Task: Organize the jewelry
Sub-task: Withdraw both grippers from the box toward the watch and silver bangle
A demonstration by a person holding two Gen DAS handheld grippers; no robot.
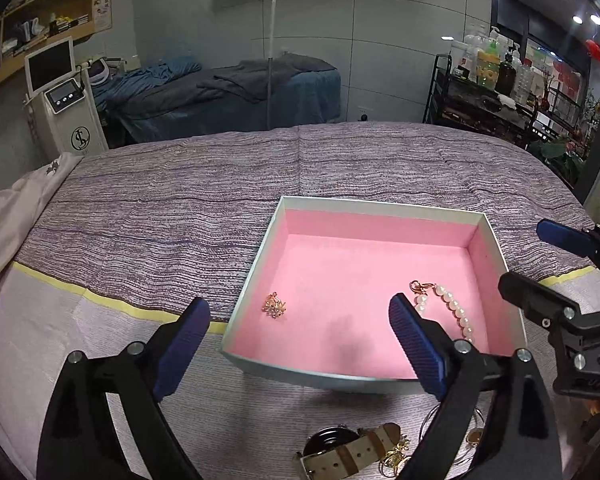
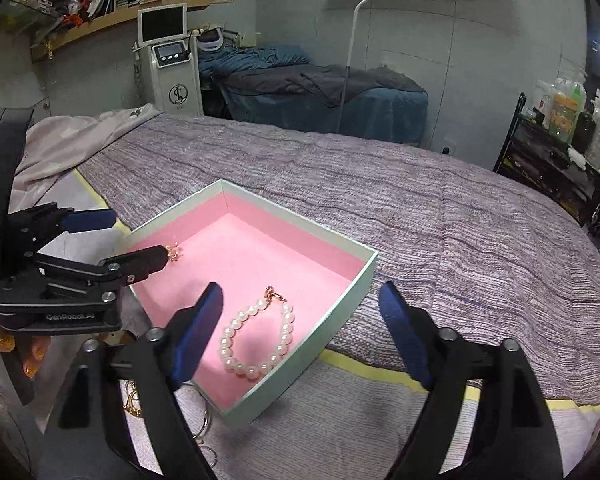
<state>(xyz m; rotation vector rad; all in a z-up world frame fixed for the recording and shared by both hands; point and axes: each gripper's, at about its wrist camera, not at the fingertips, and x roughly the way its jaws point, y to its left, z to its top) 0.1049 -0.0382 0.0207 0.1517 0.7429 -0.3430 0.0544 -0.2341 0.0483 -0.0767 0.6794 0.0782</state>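
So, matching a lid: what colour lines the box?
Pink lining, pale mint outside; clearest in the left wrist view.

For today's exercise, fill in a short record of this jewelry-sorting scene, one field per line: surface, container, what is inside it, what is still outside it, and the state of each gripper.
surface: purple striped bedspread
container: pink-lined box, open, no lid in view
inside: pearl bracelet near the right wall; small gold brooch towards the left; the two apart
outside: watch with pale strap, gold pieces and rings, on the bed in front of the box
left gripper: open, nothing held
right gripper: open, nothing held
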